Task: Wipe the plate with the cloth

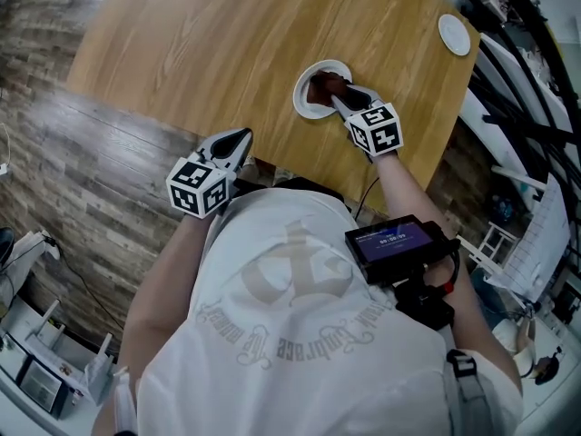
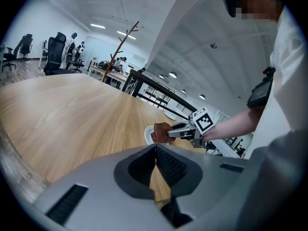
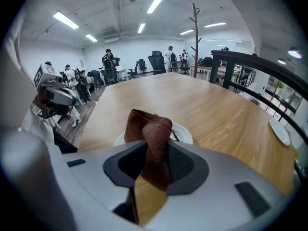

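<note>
A wooden surface (image 1: pixel 227 44) fills the head view. Near its right edge sits a white plate (image 1: pixel 299 96). The right gripper (image 1: pixel 334 91) reaches over the plate, its jaws clenched on a bunched brown cloth (image 3: pixel 147 129) that lies on the plate. The left gripper (image 1: pixel 240 141) hovers at the near edge of the surface, well apart from the plate, its jaws pressed together with nothing between them. A second small white plate (image 1: pixel 454 34) rests at the far right corner.
</note>
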{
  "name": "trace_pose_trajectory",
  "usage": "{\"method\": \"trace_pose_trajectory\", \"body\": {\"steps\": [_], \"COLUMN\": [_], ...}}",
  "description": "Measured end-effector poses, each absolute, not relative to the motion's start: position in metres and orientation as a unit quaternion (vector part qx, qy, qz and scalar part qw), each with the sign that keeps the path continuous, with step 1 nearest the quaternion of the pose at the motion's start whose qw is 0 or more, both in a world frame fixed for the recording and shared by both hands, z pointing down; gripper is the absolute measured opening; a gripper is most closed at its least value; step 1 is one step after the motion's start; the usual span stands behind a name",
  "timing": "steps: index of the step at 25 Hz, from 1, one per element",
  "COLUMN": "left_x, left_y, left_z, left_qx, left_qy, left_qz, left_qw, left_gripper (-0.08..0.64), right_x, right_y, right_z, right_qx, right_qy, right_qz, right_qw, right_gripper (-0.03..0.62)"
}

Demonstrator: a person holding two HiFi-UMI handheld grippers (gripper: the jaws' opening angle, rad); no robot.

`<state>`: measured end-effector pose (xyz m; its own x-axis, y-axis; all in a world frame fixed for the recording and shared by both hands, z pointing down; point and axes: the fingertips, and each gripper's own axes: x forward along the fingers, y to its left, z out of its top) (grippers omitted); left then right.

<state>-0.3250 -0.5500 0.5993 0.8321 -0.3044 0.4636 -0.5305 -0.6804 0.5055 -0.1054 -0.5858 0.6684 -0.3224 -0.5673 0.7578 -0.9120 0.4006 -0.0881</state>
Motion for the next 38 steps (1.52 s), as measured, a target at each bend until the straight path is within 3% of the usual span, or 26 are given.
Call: {"method": "trace_pose_trajectory", "body": {"steps": [7,22,38], "left_x": [-0.309,-0.323,-0.321], "left_y": [-0.549,-0.555,-0.557], "left_z": [0.596,0.599,0.602], "left_qx": [0.904,0.898,0.902], "left_qy": [-0.220,-0.234,-0.212], "left_qz": [0.171,0.173,0.179], "left_qw": [0.323,0.332,0.331], "left_gripper": [0.012,0.012,0.012], "right_x": [-0.070,-0.104,-0.062], "right_y": [-0.572,-0.627,-0.588], "right_z": [0.663,0.653,0.665], "right_qx": [0.500,0.491,0.508], "right_qy": [-0.755,-0.772,-0.739], "right_qz": [0.252,0.247,0.233], "right_qw": [0.342,0.320,0.375], "right_gripper": [0.123,0.123,0.123]}}
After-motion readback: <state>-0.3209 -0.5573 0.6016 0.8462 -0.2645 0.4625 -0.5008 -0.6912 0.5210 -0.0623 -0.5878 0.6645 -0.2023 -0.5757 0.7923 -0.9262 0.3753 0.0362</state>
